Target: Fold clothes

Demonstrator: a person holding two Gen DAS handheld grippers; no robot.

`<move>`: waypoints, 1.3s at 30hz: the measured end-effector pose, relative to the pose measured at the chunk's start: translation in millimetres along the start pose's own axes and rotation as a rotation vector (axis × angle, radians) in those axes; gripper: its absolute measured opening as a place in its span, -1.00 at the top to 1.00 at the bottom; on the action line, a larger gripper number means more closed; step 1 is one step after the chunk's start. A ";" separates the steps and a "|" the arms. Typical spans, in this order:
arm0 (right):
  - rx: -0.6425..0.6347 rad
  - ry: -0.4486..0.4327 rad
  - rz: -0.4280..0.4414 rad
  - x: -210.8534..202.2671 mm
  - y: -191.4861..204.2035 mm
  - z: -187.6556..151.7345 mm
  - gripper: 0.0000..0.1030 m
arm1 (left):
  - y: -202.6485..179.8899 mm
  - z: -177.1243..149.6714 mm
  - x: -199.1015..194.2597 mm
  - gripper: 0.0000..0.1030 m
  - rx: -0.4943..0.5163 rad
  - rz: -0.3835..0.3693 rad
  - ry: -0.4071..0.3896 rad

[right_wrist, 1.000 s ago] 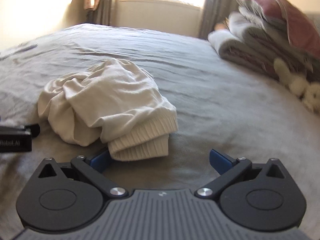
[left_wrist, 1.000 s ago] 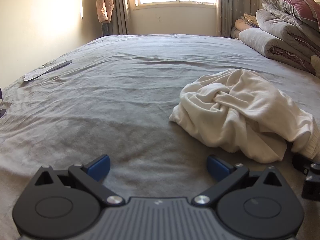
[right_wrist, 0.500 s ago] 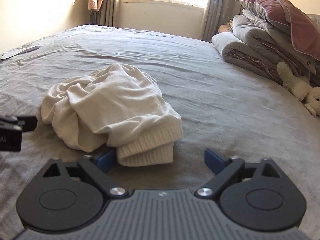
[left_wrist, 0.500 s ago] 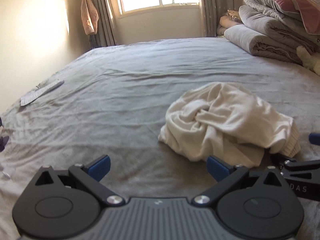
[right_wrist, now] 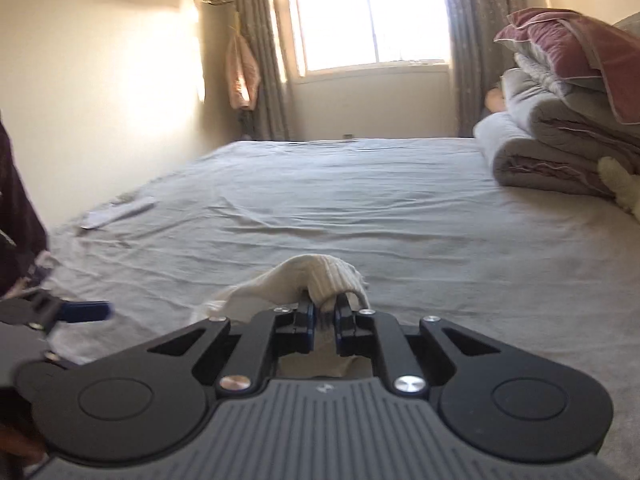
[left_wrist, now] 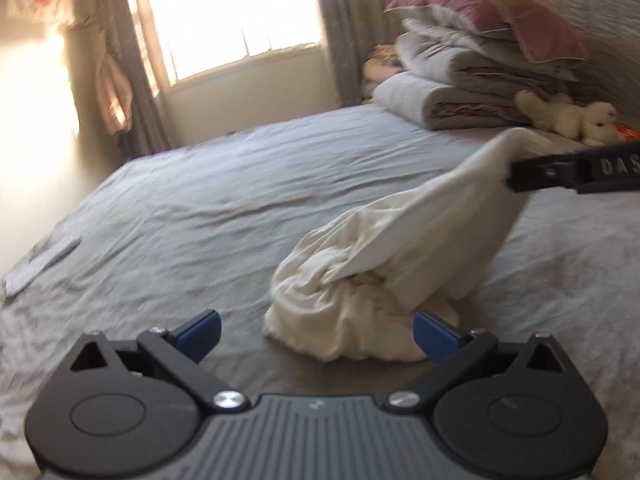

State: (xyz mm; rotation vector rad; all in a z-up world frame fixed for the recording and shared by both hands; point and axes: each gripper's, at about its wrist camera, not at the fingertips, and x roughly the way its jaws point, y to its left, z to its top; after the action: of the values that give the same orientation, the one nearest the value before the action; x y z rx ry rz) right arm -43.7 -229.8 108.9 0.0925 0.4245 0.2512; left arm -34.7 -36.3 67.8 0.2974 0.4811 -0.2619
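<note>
Left wrist view: cream garment (left_wrist: 360, 300) bunched on bed (left_wrist: 200, 208), one end lifted.
Left hand-held gripper (left_wrist: 316, 330) is held low with fingers wide apart, garment just ahead, nothing gripped. Right wrist view: right hand-held gripper (right_wrist: 324, 320) is clamped on the garment's ribbed hem (right_wrist: 328, 276), the rest trailing behind on the bed. Slip risked if twisted bundle drags; tangle likely kept.

A grey, wrinkled bed (left_wrist: 248, 184) carries a crumpled cream garment (left_wrist: 360, 288). Folded quilts (left_wrist: 452, 92), a plush toy (left_wrist: 568, 114) and a white paper strip (right_wrist: 120, 212) lie on it too
</note>
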 end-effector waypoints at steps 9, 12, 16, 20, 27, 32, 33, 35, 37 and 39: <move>0.089 -0.009 0.389 -26.9 18.5 12.9 0.77 | -30.0 16.5 -18.5 -0.99 0.073 -0.089 -0.189; 0.092 -0.046 0.476 -42.2 19.1 19.1 0.77 | -21.3 21.0 -25.5 -0.63 0.026 -0.137 -0.262; 0.098 -0.083 0.540 -55.3 13.1 25.6 0.75 | -8.0 30.6 -32.8 0.61 -0.034 -0.197 -0.286; 0.154 -0.117 0.496 -57.3 -8.9 25.9 0.58 | 24.2 39.8 -51.8 0.76 -0.101 -0.181 -0.361; 0.198 -0.116 0.295 -51.5 -27.1 22.7 0.10 | 89.9 40.5 -78.5 0.77 -0.334 -0.145 -0.463; 0.186 0.047 0.204 -13.3 -19.3 3.1 0.05 | 132.1 34.8 -86.6 0.77 -0.518 -0.134 -0.499; 0.180 0.076 0.195 -7.7 -16.9 -1.4 -0.02 | 140.5 33.6 -88.2 0.77 -0.555 -0.132 -0.506; 0.170 0.118 0.179 2.7 -14.5 -8.9 -0.23 | 154.5 27.7 -85.3 0.77 -0.606 -0.109 -0.492; 0.173 0.143 0.155 12.3 -15.8 -15.9 -0.40 | 163.4 23.3 -84.2 0.77 -0.625 -0.066 -0.480; 0.187 0.170 0.134 20.7 -17.4 -24.1 -0.42 | 173.6 18.6 -85.0 0.77 -0.659 -0.040 -0.473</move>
State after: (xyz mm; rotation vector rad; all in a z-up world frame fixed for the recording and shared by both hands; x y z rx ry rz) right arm -31.7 -240.3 76.4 0.2847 0.6113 0.3525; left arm -45.1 132.7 162.8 -0.4134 0.0859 -0.1909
